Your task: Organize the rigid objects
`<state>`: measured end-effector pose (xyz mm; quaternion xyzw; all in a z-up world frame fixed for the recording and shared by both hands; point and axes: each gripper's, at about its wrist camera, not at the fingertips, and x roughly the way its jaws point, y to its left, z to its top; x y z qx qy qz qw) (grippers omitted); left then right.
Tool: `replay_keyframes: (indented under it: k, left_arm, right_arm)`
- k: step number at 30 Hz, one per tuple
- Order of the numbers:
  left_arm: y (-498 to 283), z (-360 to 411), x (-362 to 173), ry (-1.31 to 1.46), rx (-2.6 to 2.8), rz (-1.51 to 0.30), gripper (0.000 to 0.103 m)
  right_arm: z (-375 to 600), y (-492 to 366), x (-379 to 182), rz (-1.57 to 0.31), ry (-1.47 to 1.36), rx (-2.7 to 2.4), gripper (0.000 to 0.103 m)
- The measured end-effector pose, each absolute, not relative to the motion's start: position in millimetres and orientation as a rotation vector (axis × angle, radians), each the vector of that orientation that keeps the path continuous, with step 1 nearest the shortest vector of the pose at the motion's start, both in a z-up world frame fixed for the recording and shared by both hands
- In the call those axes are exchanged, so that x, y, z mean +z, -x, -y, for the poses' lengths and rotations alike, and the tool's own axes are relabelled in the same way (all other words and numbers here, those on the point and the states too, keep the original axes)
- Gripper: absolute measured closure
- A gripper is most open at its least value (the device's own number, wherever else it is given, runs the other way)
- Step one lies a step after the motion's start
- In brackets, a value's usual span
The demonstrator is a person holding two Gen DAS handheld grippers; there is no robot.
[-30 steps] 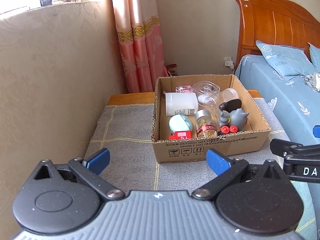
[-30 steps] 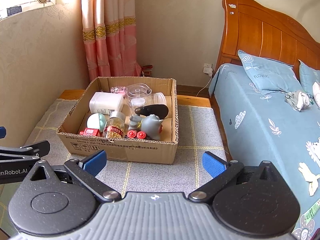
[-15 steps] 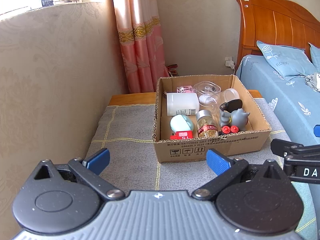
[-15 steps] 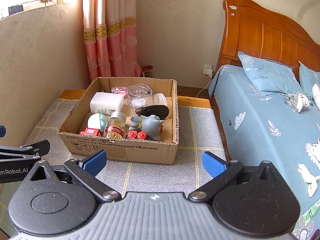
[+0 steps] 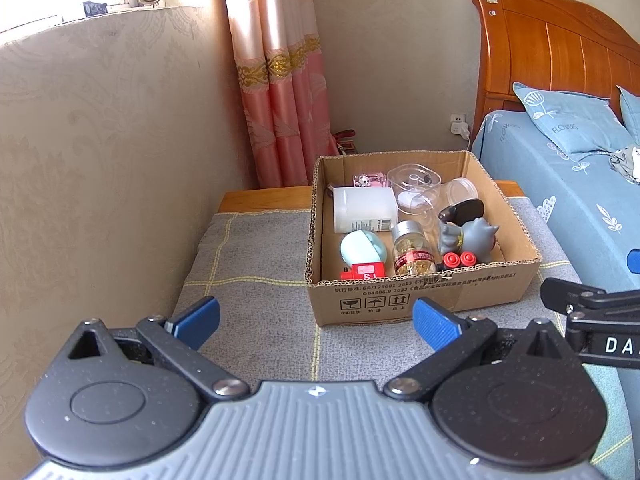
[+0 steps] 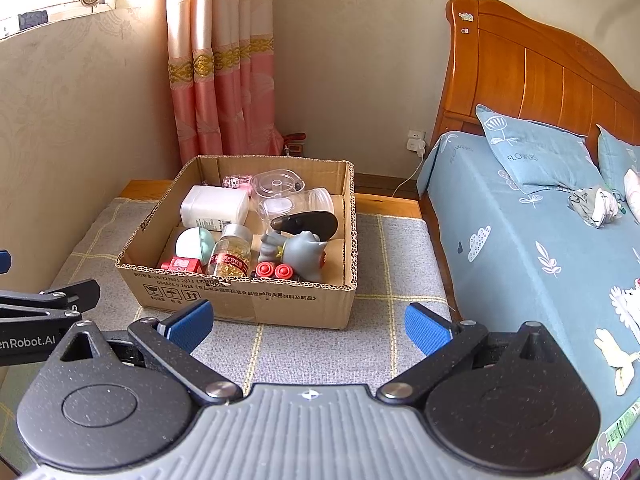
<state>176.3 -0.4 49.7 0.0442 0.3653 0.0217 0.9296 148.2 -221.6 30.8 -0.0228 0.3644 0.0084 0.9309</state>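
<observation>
Left gripper is hovering low over the grey checked cloth, jaws spread wide, nothing between them. Ahead, the cardboard box is sitting on that cloth, holding a white bottle, a mint round object, a gold-filled jar and a grey figurine. Right gripper is likewise gaping, empty, short of the box. The bed is lying farthest right.
</observation>
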Motion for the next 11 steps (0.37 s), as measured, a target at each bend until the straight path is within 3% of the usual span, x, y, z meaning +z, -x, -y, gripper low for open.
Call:
replay_keyframes:
  k: [11]
  left_arm:
    - [-172.5, 2.0, 53.2, -0.094, 0.049, -0.742, 0.001]
  right_arm:
    - [222.3, -146.3, 31.5, -0.741, 0.045, 0.019, 0.0]
